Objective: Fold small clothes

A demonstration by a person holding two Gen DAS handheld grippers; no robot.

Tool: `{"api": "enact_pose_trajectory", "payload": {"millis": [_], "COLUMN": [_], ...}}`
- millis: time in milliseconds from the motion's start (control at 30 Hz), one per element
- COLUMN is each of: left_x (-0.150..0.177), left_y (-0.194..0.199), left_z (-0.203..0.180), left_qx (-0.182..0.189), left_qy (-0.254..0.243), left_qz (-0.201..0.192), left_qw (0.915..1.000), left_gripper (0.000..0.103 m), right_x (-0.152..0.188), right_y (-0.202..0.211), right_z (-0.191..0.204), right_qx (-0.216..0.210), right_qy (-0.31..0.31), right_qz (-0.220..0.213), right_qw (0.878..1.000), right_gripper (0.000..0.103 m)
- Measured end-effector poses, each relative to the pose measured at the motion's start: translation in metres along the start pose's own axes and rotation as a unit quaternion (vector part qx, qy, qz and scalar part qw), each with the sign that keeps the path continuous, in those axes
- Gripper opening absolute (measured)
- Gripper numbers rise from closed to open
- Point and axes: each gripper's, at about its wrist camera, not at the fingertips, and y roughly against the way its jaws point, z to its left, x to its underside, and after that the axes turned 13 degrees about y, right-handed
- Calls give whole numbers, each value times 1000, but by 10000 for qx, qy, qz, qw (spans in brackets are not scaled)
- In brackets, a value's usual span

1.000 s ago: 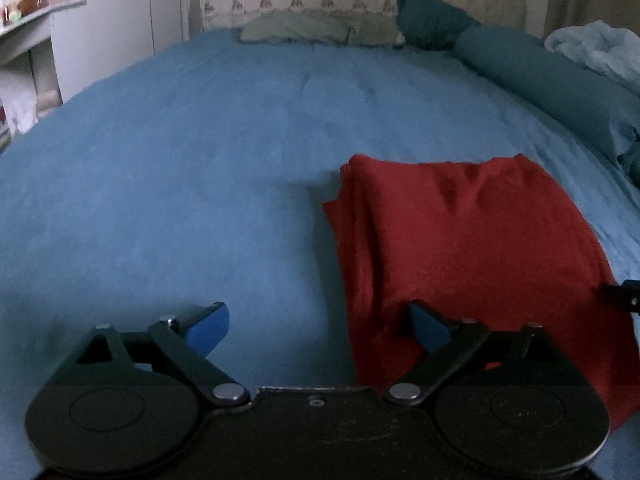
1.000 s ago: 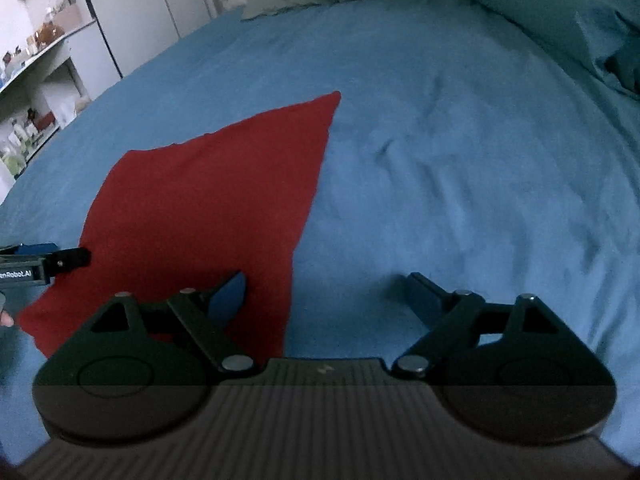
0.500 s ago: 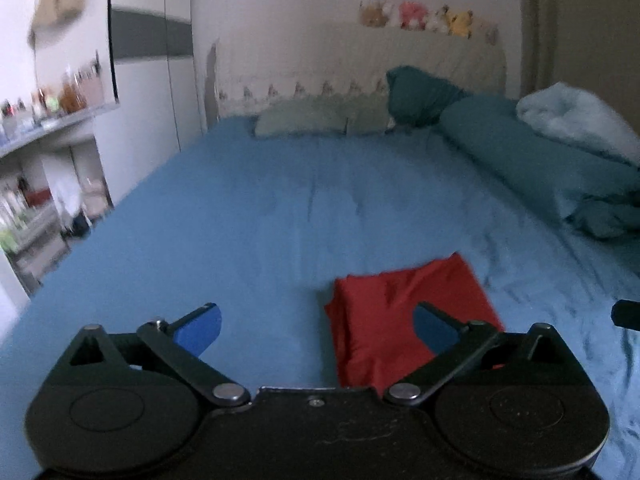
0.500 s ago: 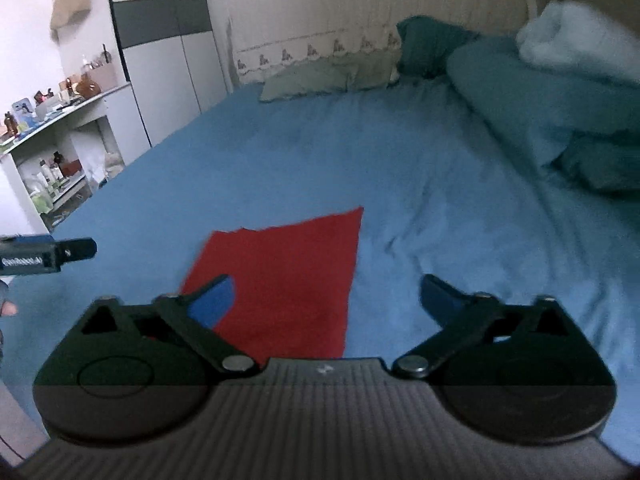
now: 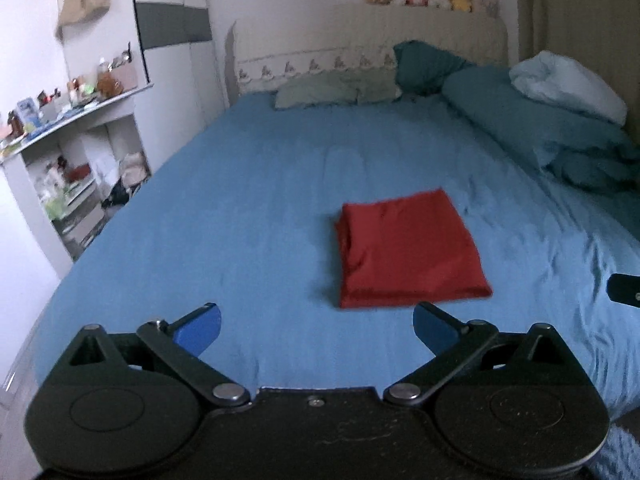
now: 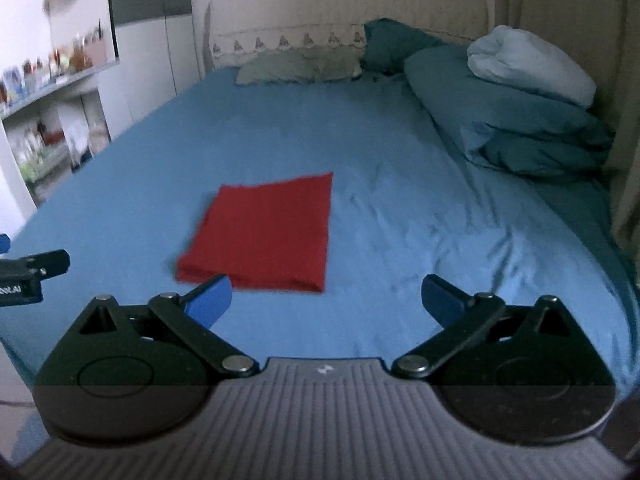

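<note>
Red cloth (image 5: 408,250) seen folded flat, mid-bed on blue sheet (image 5: 248,208), nothing on top. Judged light, soft, limp; best pinched at near edge or corner. Left gripper (image 5: 316,322) and right gripper (image 6: 326,294) spread wide, nothing held. Pillows (image 6: 508,120) stacked far right, shelf (image 5: 76,116) far left; approach unobstructed.

The left gripper (image 5: 316,322) hangs with its blue-padded fingers (image 5: 198,326) spread wide, gripping nothing. The right gripper (image 6: 326,298) hangs likewise, jaws wide apart and empty.
</note>
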Motion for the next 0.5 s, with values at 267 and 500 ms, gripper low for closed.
{"api": "enact_pose_trajectory", "payload": {"millis": [267, 500], "left_x": [15, 18], "left_y": [12, 18], "left_z": [0, 2], "left_qx": [67, 91], "left_qy": [57, 96], "left_qz": [12, -85], "left_qw": [10000, 9999], "left_gripper": [103, 103], "right_x": [21, 21], "right_y": [3, 8], "right_z": [17, 21], "right_qx": [-34, 5], "right_qy": [-18, -29], "right_qz": [291, 316], "right_qw": [9996, 9995], "right_gripper": [103, 103]}}
